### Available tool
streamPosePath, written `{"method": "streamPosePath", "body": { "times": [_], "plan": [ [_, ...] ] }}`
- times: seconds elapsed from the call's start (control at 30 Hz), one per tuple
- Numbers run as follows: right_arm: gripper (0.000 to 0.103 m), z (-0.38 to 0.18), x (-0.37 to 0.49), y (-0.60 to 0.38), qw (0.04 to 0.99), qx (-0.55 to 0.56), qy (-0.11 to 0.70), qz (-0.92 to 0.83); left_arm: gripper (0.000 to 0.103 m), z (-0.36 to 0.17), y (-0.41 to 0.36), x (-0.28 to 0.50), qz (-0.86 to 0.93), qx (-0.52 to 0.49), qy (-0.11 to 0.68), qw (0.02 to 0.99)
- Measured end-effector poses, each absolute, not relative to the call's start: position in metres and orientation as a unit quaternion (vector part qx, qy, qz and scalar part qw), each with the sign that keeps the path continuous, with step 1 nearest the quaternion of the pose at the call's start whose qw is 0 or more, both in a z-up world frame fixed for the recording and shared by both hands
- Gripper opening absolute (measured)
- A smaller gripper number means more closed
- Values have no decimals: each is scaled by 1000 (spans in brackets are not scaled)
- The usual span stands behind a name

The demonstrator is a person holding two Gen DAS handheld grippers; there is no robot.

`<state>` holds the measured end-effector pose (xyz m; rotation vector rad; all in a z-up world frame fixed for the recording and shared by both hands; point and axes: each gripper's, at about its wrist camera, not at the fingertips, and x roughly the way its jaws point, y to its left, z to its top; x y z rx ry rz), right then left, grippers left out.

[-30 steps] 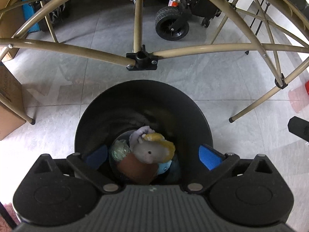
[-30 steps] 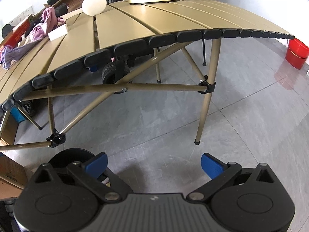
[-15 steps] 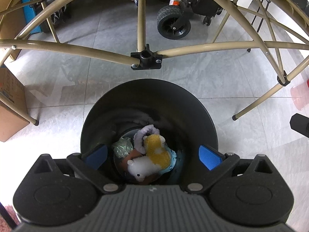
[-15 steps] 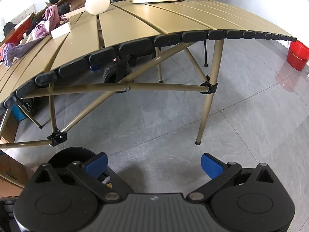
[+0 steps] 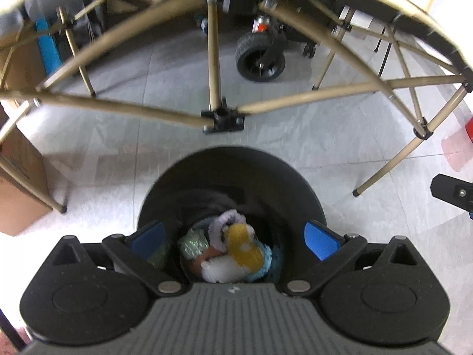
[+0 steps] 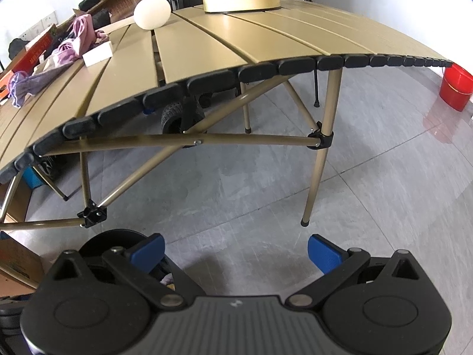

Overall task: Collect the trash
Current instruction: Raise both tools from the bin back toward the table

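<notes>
Below, at lower centre of the left wrist view, the left gripper point(image 5: 233, 238) hangs spread wide and empty over a black bin point(image 5: 207, 171); crumpled trash point(image 5: 233, 251) lies at its bottom. Likewise the right gripper point(image 6: 235, 250) gapes with nothing held, low in its frame above grey floor point(image 6: 266, 183), the tan folding table point(image 6: 207, 47) filling the upper left.

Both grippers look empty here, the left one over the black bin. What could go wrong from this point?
The left gripper hangs open just above the black trash bin, close under the table's crossbar joint; lifting straight up may knock the frame. The view is motion-blurred, so the move looks quick. On the tan slatted table, the white egg-shaped ball might roll off if the open right gripper nudges it.
</notes>
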<state>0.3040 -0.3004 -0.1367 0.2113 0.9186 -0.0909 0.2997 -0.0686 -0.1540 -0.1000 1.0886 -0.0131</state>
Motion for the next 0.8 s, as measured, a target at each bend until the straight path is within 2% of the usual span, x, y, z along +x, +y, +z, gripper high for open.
{"method": "streamPosePath", "body": {
  "times": [0.37,0.8],
  "plan": [
    [103,-114,292,-297,908,104,404,-23,103,-118,-71,277,-24,-19,440,897],
    [103,-73,271,-295,940,118,319,20,103,-73,-65,250,-48,-2,340,939]
  ]
}}
